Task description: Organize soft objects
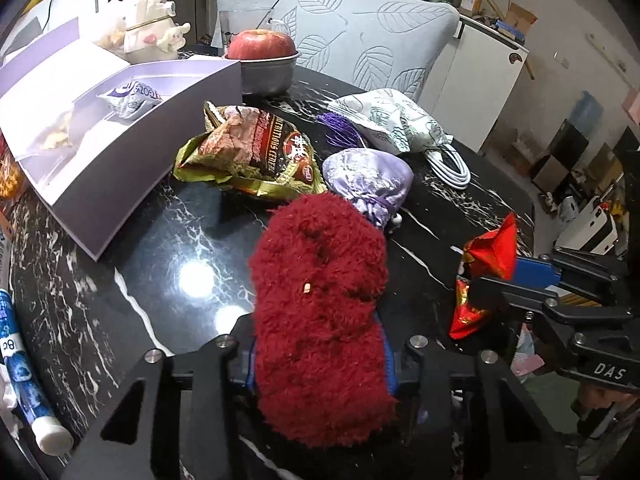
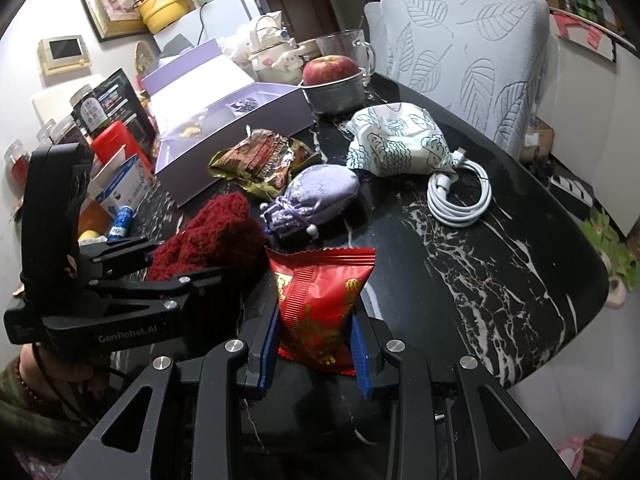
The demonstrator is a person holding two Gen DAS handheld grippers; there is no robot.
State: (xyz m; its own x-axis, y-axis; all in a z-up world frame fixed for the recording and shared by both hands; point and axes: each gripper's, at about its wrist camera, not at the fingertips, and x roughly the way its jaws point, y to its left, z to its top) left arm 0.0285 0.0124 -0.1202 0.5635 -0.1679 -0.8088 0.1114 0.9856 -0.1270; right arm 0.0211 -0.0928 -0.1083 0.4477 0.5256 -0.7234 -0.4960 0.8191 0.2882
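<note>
Left gripper (image 1: 320, 364) is clamped onto a fuzzy dark red sock (image 1: 320, 312) that fills the lower middle of the left wrist view, and the right gripper (image 2: 316, 354) is squeezing a red snack packet (image 2: 320, 304) at bottom center of its own view. Further up the black marble table (image 2: 500, 280), mid-frame, sit a lilac satin pouch (image 2: 320, 196), a crumpled cereal bag (image 2: 264, 158) and a white patterned pouch (image 2: 400, 140), with a coiled white cable (image 2: 460, 196) touching that pouch. The open lavender box (image 1: 100, 152) sits at the left of the left wrist view.

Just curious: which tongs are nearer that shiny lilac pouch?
Left. The left tongs, gripping red fuzzy fabric, sit just before the lilac pouch. The right tongs, holding a red packet, are slightly farther off.
</note>
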